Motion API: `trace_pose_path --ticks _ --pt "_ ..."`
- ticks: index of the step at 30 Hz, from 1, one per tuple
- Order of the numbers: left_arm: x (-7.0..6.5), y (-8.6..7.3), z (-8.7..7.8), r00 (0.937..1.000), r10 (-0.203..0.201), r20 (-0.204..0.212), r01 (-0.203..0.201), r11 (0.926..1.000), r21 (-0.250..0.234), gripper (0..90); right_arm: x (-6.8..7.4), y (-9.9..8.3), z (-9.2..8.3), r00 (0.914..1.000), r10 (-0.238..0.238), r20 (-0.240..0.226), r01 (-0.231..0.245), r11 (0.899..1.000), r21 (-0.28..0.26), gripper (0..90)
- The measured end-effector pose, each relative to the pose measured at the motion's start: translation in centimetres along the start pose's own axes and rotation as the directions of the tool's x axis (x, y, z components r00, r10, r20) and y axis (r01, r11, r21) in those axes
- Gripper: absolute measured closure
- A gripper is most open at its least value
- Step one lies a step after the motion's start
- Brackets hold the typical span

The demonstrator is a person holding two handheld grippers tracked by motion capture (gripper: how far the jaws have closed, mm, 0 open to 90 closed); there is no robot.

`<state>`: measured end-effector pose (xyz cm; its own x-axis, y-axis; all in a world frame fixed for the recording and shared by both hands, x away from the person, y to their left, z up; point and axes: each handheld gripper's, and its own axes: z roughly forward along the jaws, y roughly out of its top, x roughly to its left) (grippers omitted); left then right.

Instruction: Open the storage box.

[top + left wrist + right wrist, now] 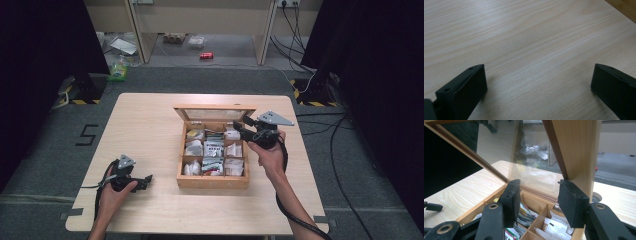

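A wooden compartment box [212, 181] stands in the middle of the table, its glass lid [215, 112] raised at the back. Tea sachets [214, 148] fill the compartments. My right gripper [241, 124] hovers at the lid's right end, over the back right compartment. In the right gripper view its jaws [539, 182] stand open, with the lid's wooden frame [574, 147] rising just beyond the right pad and sachets [554, 227] below. My left gripper [146, 182] rests low at the table's front left, jaws [539, 68] wide open over bare wood.
The light wooden table [150, 125] has free room left and right of the box. A corner of the box [625, 6] shows in the left gripper view. Black cables [345, 165] trail on the grey floor at the right. A red can [206, 55] lies far behind.
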<state>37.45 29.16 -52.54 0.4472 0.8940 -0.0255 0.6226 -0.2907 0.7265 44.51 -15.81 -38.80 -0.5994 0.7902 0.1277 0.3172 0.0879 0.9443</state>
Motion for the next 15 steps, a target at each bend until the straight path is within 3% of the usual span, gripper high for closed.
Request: trace_pose_path --ticks 15 --pt "0.0 0.0 0.0 1.0 0.001 0.001 -0.001 1.0 0.001 0.0 -0.8 0.4 1.3 0.9992 0.02 0.035 -0.02 1.0 -0.01 52.6"
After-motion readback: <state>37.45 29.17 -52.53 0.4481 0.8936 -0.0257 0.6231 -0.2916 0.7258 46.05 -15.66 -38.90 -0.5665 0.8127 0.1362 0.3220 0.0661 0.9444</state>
